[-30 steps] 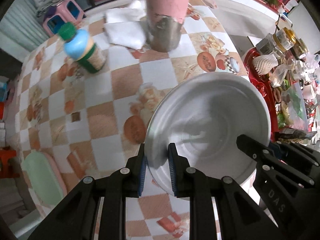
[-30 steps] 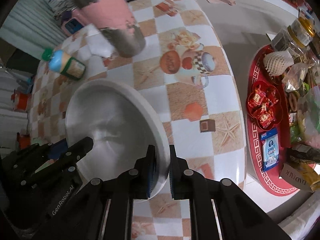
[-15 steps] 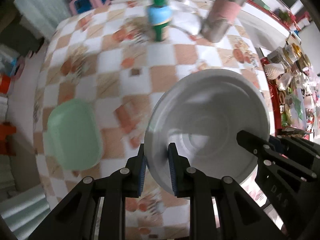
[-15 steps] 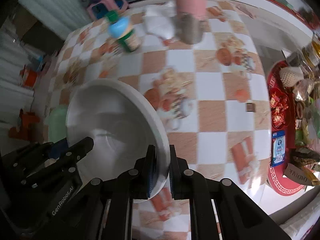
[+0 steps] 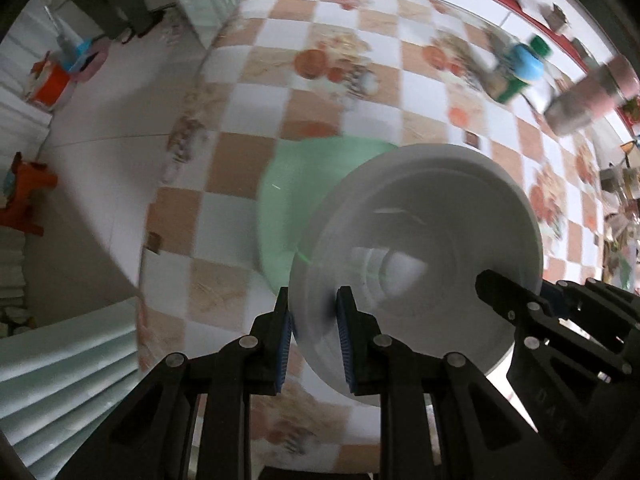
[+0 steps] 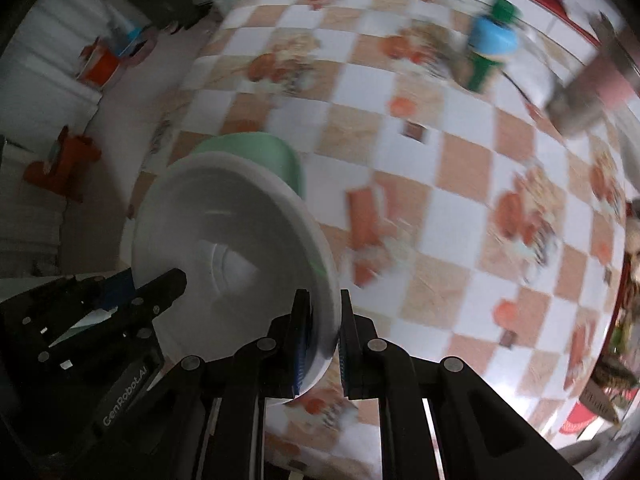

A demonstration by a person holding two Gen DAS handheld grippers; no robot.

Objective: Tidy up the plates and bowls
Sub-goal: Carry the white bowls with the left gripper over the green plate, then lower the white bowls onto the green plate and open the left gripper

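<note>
The left gripper (image 5: 313, 326) pinches the white bowl's (image 5: 420, 256) left rim, above and overlapping the green plate (image 5: 296, 188) on the checked table (image 5: 360, 100). The right gripper (image 6: 324, 332) pinches the opposite rim. The bowl looks rigid, smooth, probably slippery and breakable; opposite rim holds suit it.

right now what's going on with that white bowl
Both grippers are clamped on the rim of the white bowl, the left gripper on one side and the right gripper on the opposite side. They hold it above the checkered table, partly over a green dish. A bottle and a metal flask stand at the far edge.
</note>
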